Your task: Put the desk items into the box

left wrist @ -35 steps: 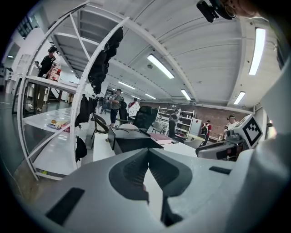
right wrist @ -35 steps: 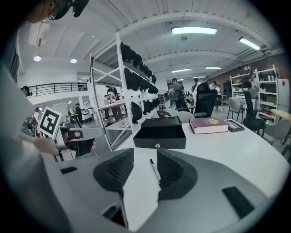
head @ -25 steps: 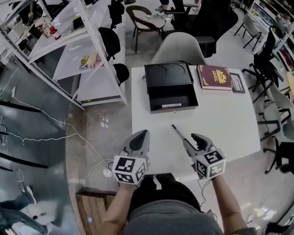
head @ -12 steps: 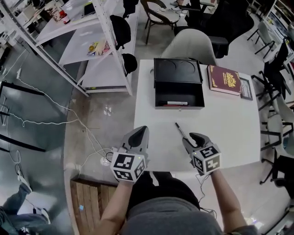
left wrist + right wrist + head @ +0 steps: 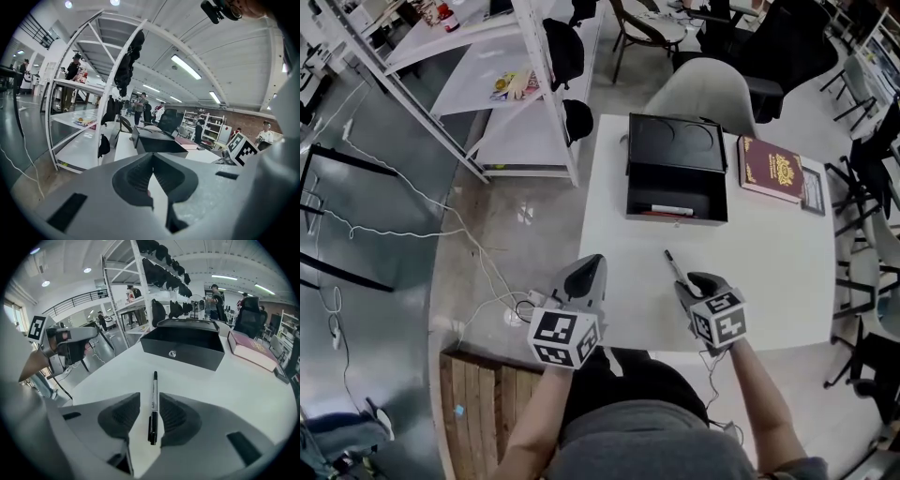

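Your right tongs [image 5: 689,281] have slid up over the pen [image 5: 677,272] on the table [image 5: 769,262], low in the middle of the frame, and their jaws are closing with the pen between them, not pinched yet. Your left tongs [image 5: 591,267] are closed tight and empty at lower left. I think you should finish the squeeze, then carry the pen to the black box [image 5: 675,187] up top.

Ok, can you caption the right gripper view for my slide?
Right hand-held gripper closing its jaws around a black pen, open black box ahead.
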`<move>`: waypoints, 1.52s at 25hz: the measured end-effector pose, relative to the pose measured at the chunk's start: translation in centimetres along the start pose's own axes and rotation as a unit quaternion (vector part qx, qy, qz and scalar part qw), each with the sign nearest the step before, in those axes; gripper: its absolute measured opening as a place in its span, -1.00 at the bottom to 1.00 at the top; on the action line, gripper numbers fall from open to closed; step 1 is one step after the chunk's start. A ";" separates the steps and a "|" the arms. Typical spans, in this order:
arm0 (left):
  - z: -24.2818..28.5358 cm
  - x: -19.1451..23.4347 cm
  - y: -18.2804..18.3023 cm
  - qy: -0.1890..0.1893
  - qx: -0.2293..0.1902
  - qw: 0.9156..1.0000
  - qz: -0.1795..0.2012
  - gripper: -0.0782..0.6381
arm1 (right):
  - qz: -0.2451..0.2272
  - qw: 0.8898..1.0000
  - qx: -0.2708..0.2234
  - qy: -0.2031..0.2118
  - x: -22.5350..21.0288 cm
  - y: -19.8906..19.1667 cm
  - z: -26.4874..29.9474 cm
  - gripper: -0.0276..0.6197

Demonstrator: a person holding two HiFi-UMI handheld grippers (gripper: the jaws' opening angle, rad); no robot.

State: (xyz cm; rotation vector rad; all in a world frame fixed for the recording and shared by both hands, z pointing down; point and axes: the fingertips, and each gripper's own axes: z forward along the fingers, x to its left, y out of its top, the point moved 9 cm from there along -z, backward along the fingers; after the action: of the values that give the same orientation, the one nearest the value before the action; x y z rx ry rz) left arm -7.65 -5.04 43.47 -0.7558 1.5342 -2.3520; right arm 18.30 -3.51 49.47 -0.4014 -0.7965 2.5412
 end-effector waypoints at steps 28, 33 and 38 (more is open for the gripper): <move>-0.1 1.3 -0.9 0.018 0.008 1.000 -0.023 -0.76 | -0.029 0.995 0.082 -0.043 0.1 0.1 2.0 -0.71; -0.3 1.2 -1.1 0.020 0.008 0.999 -0.026 -0.76 | -0.048 0.993 0.095 -0.049 0.5 0.3 2.1 -0.73; -0.4 1.1 -1.4 0.020 0.010 0.999 -0.028 -0.76 | -0.047 0.993 0.100 -0.048 0.7 0.5 2.2 -0.76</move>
State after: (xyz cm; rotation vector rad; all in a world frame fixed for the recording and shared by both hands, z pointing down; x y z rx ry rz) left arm -8.67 -4.66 44.91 -0.7611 1.5217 -2.4337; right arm 16.63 -4.55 50.75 -0.1752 -0.5723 2.5361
